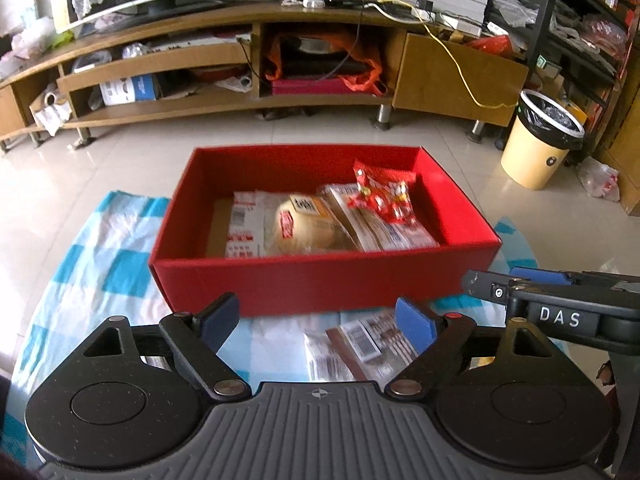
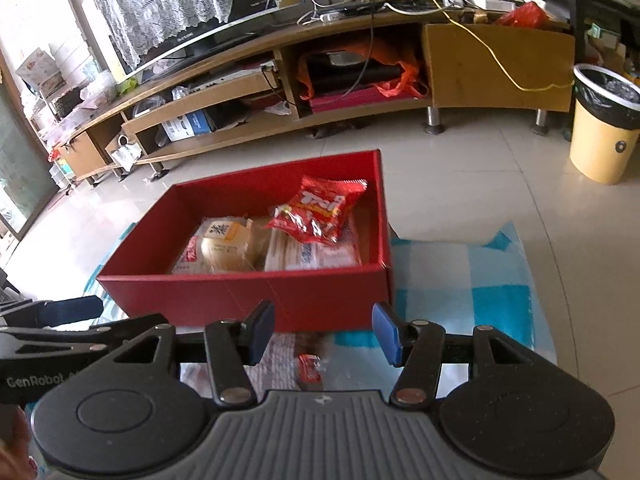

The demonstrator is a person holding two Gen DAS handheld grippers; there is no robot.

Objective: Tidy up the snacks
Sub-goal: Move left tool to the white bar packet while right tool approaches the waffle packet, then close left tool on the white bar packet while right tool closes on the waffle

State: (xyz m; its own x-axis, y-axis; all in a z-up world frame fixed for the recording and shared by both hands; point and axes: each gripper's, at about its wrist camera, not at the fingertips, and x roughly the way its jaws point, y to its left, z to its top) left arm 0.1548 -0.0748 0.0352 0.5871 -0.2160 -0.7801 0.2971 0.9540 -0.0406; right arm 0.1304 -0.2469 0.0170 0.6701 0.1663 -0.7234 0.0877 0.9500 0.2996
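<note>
A red box stands on a blue-and-white checked cloth. Inside lie a red snack bag, a wrapped bun and clear snack packs. A clear pack with a brown snack lies on the cloth in front of the box. My left gripper is open above that pack. My right gripper is open over the same pack; it also shows in the left wrist view.
A long wooden TV stand with a monitor and cables runs along the back. A yellow bin stands on the tiled floor at right. Shelves fill the far right.
</note>
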